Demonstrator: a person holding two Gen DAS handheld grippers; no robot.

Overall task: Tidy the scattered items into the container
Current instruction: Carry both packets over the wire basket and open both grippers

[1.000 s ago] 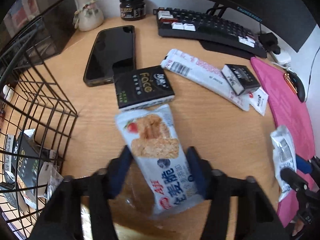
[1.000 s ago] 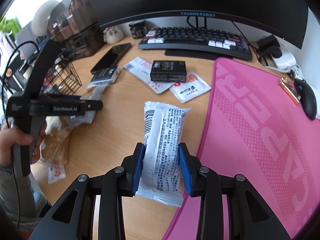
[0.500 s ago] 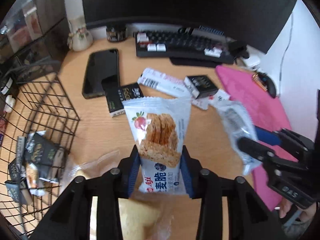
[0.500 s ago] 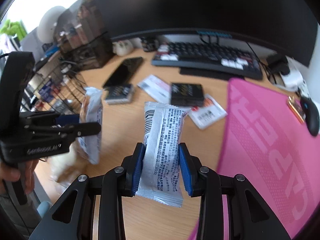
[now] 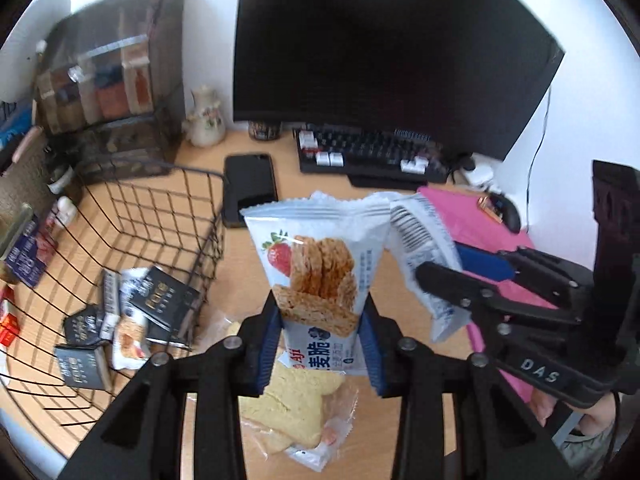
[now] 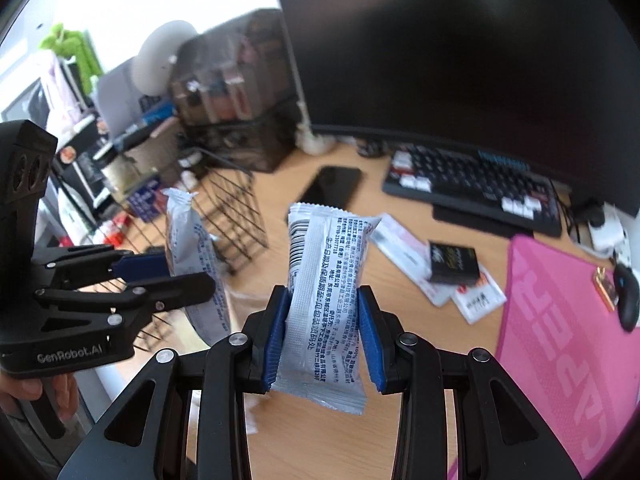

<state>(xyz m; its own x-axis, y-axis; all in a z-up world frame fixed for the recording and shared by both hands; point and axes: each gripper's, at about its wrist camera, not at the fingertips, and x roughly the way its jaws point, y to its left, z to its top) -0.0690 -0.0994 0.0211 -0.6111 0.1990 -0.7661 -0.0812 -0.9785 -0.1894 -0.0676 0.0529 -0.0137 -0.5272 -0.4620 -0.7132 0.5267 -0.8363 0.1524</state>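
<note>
Since a second ago both snack packets have left the desk: the left gripper [image 5: 322,340], which then stood open around its packet on the wood, has closed its jaws on it and raised it, and the right gripper [image 6: 322,344] has raised its own. More of the monitor [image 5: 384,52] now fills both views.

At far left sits the wire basket [image 5: 200,248], black, open-topped, on the wooden desk [image 5: 236,268]. Inside it lie several small dark boxes and pale wrappers; the exact count is hard to tell.

The cracker packet [image 5: 316,276] is white and pale blue, printed with a strawberry and stacked brown crackers, blue characters below. It stands upright, pinched between the left gripper's blue pads, in the air just right of the basket's near corner. Under it on the desk lies one clear bag of pale biscuits [image 5: 296,404].

The white packet [image 6: 326,300] is printed with a barcode and dense blue text. It stands upright, squeezed between the right gripper's pads, above the desk just right of the other one.

Both grippers point down and forward, side by side, close together. Still on the desk: one black box [image 6: 454,262] lying on flat white sachets [image 6: 478,298], beside one phone [image 6: 334,192], one keyboard [image 6: 472,188] and one pink mat [image 6: 568,344].
</note>
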